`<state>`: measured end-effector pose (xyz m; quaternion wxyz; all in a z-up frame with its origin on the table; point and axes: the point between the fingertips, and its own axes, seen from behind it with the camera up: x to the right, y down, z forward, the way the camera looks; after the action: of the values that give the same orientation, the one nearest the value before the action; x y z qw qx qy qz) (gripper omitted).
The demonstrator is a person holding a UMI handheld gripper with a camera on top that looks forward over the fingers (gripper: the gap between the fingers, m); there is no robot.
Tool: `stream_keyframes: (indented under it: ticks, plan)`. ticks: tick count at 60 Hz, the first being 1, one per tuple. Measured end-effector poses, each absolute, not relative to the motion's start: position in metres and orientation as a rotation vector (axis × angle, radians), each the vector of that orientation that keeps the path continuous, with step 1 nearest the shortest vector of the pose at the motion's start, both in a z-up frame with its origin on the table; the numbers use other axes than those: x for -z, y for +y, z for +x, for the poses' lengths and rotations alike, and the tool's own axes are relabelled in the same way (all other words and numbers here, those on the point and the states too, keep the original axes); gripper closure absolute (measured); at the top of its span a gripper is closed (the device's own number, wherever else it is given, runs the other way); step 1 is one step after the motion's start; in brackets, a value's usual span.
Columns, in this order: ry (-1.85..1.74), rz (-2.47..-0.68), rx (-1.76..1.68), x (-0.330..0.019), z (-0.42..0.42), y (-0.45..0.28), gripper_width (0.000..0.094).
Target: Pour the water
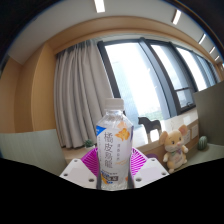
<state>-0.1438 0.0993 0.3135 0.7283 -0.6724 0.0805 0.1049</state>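
Note:
A white plastic bottle (113, 140) with a blue and orange label and a pale cap stands upright between my gripper's (113, 163) two fingers. The pink pads (89, 161) press against its lower sides on both the left and the right, so the gripper is shut on the bottle. The bottle appears lifted, seen against the room's window and curtain. Its base is hidden at the bottom of the view. No cup or other vessel shows.
A plush toy (176, 148) sits to the right beyond the fingers, on a table edge (200, 150). Grey curtains (78, 95) and a large window (150, 80) fill the background, with ceiling lights above.

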Motion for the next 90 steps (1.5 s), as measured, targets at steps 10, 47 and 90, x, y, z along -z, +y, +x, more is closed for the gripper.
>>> stream_keyframes:
  ticks: [10,47,90]
  plan:
    - [0.159,-1.563,0.102,-0.270,-0.049,0.103,0.0577]
    - [0.230,-1.730,0.235,-0.097,0.045,0.122,0.0574]
    - [0.139,-1.863,0.226,-0.061,-0.005,-0.014,0.0132]
